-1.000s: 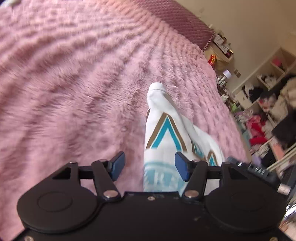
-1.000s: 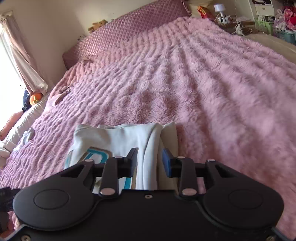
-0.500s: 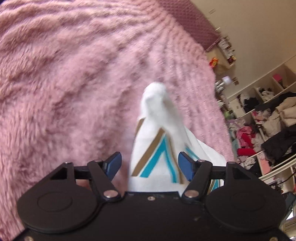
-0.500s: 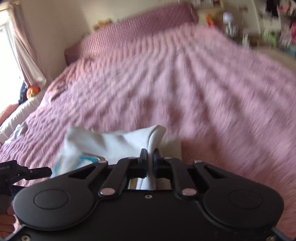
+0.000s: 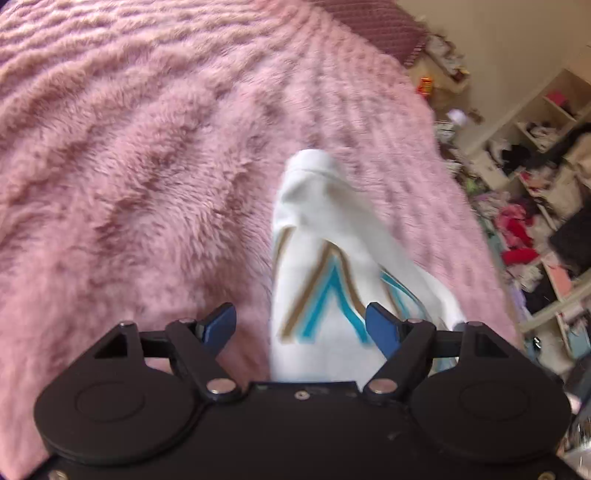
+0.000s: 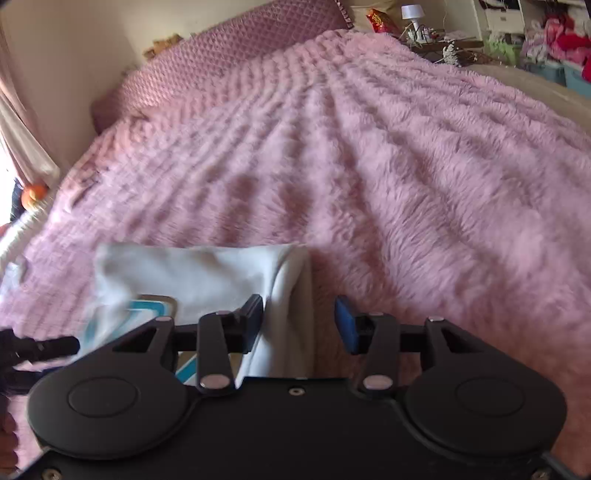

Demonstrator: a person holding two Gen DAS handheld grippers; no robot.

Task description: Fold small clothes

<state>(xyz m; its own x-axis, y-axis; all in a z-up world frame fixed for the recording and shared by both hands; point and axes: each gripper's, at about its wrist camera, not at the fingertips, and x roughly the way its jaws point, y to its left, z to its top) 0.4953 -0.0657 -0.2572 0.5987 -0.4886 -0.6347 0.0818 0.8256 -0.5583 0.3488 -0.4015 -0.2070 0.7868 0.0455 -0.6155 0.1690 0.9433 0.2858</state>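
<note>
Left gripper (image 5: 301,325) jaws opening, shirt (image 5: 325,258) between, unpinched. Right gripper (image 6: 299,321) jaws opening, shirt edge between, pads clear. Blanket (image 6: 369,166) beneath, toward 12.

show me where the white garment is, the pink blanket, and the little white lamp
white garment (image 5: 325,251): left wrist view, on its plain upper fold.
pink blanket (image 6: 424,177): right wrist view, on bare fluffy pile.
white lamp (image 6: 413,12): right wrist view, on its shade.

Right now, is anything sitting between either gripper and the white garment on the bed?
Nothing visible. The white garment already lies between the left gripper and its opening jaws, pads clear of it. Its folded edge sits inside the right gripper, jaws also opening. Only the pink blanket surrounds it.
</note>
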